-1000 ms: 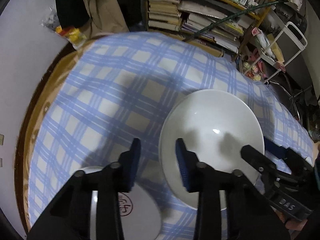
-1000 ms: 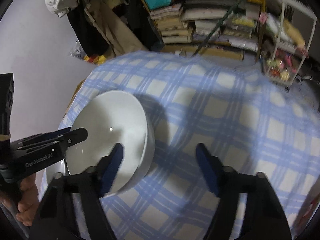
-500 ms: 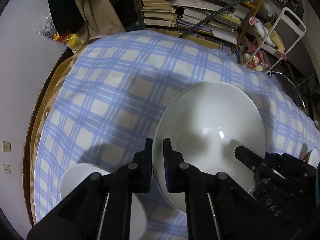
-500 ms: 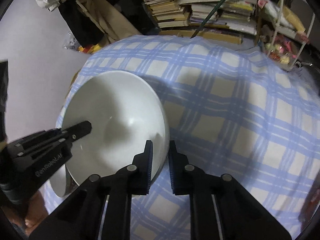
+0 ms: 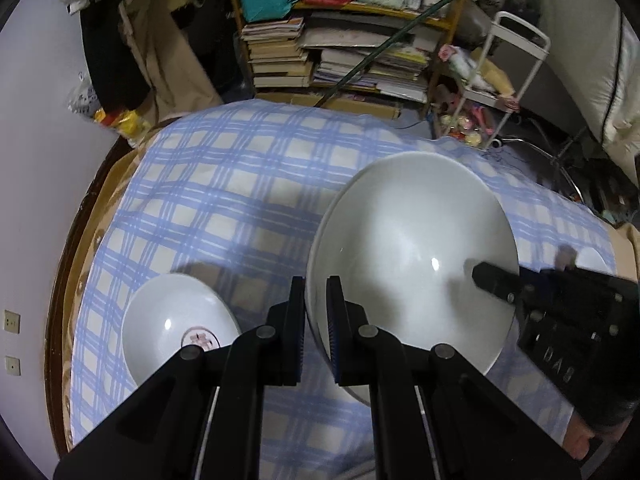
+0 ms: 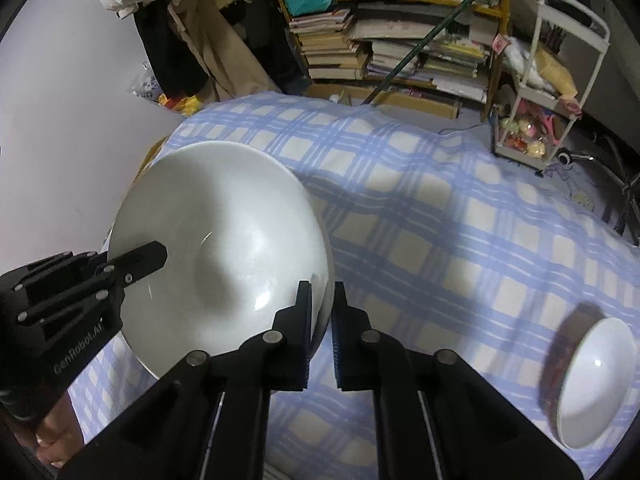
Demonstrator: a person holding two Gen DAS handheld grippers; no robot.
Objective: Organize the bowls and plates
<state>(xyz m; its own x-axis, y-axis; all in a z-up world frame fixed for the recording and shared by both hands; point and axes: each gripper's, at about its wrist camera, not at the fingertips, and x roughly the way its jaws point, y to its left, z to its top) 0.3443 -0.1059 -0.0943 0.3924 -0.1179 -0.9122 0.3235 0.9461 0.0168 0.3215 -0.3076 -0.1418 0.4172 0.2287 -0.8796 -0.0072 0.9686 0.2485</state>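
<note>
Left wrist view: left claw (image 5: 316, 320) pinching near rim of large white bowl (image 5: 412, 264), bowl carried above checked tabletop (image 5: 224, 184). Right claw (image 6: 322, 328) pinching the opposite rim, jaws closing onto it. Beyond: shallow white dish (image 5: 176, 328) with red mark, left; patterned bowl (image 6: 592, 380), right. Far: bookshelf (image 5: 340, 60). Handling note: keep both claws level and moving together, or the slick rim may slip; likely destination the dish.
</note>
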